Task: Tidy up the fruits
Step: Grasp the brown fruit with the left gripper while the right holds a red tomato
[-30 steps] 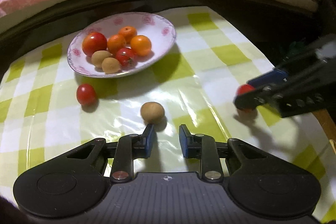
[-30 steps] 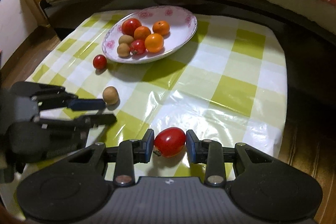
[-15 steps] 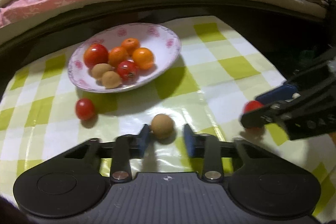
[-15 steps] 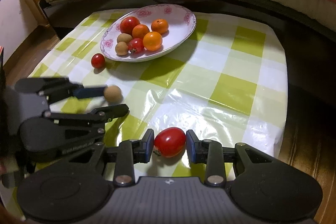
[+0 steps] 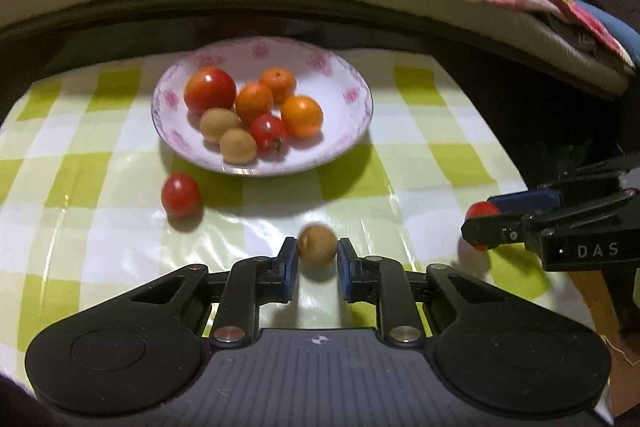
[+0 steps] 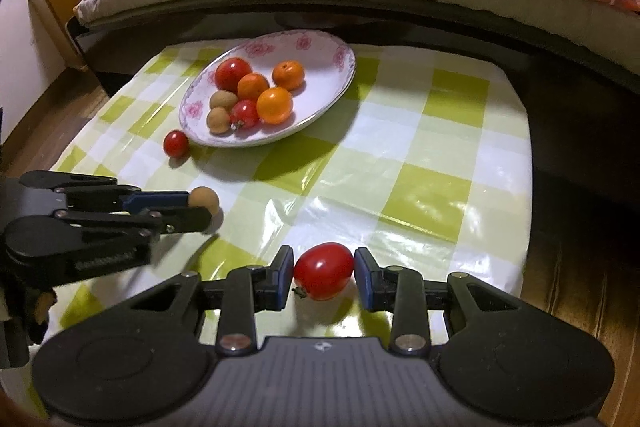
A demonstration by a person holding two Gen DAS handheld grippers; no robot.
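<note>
Item: longan (image 5: 317, 242), pinched between the pads of the left gripper (image 5: 316, 259), just clear of the checked tablecloth (image 5: 420, 163). Item: plum tomato (image 6: 324, 270), clamped in the right gripper (image 6: 323, 273). Step judged: transfer. Next required: carriage over the floral plate (image 5: 348, 95), then release.

My left gripper (image 5: 317, 254) pinches a brown longan (image 5: 317, 242) above the checked cloth (image 5: 420, 147). Ahead: plate (image 5: 344, 131) of fruit, loose cherry tomato (image 5: 180, 194) beside it. My right gripper (image 5: 478, 227) holds a red tomato (image 5: 482, 209).
</note>
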